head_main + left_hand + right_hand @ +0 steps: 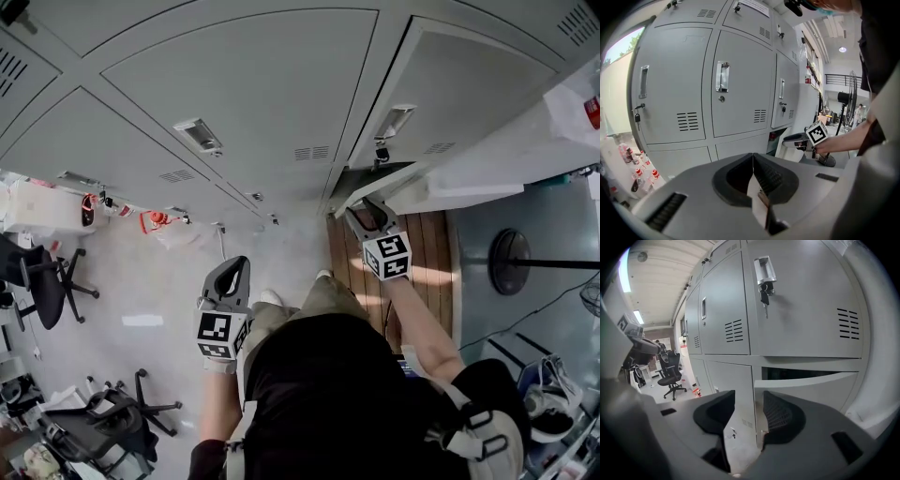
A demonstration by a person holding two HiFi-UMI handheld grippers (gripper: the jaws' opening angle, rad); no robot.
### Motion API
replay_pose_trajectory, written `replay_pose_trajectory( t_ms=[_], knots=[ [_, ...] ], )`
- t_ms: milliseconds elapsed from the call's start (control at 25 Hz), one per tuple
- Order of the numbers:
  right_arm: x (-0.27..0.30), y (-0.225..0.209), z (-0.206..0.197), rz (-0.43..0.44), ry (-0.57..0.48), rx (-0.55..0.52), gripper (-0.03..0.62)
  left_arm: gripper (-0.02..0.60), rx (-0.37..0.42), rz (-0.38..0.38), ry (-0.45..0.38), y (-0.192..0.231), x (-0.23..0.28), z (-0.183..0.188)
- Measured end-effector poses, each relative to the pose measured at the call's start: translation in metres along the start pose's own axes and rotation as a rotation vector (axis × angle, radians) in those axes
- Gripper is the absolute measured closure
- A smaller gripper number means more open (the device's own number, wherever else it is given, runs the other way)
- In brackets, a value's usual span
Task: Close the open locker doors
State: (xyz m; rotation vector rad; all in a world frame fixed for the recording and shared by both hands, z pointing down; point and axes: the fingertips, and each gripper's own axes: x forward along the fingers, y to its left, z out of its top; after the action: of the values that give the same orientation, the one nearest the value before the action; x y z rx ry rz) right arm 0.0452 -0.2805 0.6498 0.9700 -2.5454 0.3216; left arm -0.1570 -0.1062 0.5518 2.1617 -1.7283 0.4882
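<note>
The grey lockers [253,84] stand in front of me, upper doors shut. One bottom-row door [394,183] at the right hangs ajar, with a dark gap [797,373] above its face [811,385]. My right gripper [366,214] is open at that door's free edge. In the right gripper view the edge runs down between the jaws [749,394]; contact cannot be told. My left gripper [240,263] is shut on nothing and held back from the lockers, its jaw tips touching [753,155]. The left gripper view also shows the right gripper [797,139] over the ajar door [799,153].
A key bunch [764,296] hangs from the lock above the ajar door. Red-capped bottles [155,220] line the locker base at left. Office chairs [42,281] stand at far left. A wooden platform [431,244] and a fan stand [511,262] lie to the right.
</note>
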Motion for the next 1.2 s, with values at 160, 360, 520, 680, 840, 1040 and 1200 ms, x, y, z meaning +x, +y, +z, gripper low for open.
replay_pose_trajectory(
  t_ms=[160,360,520,680,840,1040,1200],
  knots=[
    [0.014,0.001,0.001,0.022,0.013,-0.08,0.398,0.572,-0.017,0.036,-0.001,0.004,0.001,0.001],
    [0.03,0.004,0.003,0.052,0.033,-0.157,0.398,0.572,-0.034,0.081,-0.008,0.01,-0.002,0.0],
    [0.042,0.004,0.006,0.064,0.034,-0.184,0.398,0.572,-0.046,0.113,-0.013,0.016,-0.003,-0.001],
    [0.053,0.001,0.008,0.075,0.037,-0.198,0.398,0.572,-0.055,0.14,-0.018,0.021,-0.003,-0.001],
    [0.062,-0.001,0.012,0.082,0.035,-0.213,0.397,0.572,-0.067,0.154,-0.016,0.024,-0.001,-0.003],
    [0.069,-0.005,0.016,0.079,0.039,-0.22,0.396,0.572,-0.073,0.166,-0.026,0.028,0.003,-0.004],
    [0.074,-0.007,0.018,0.079,0.04,-0.226,0.394,0.572,-0.08,0.169,-0.036,0.03,0.005,-0.002]
  ],
)
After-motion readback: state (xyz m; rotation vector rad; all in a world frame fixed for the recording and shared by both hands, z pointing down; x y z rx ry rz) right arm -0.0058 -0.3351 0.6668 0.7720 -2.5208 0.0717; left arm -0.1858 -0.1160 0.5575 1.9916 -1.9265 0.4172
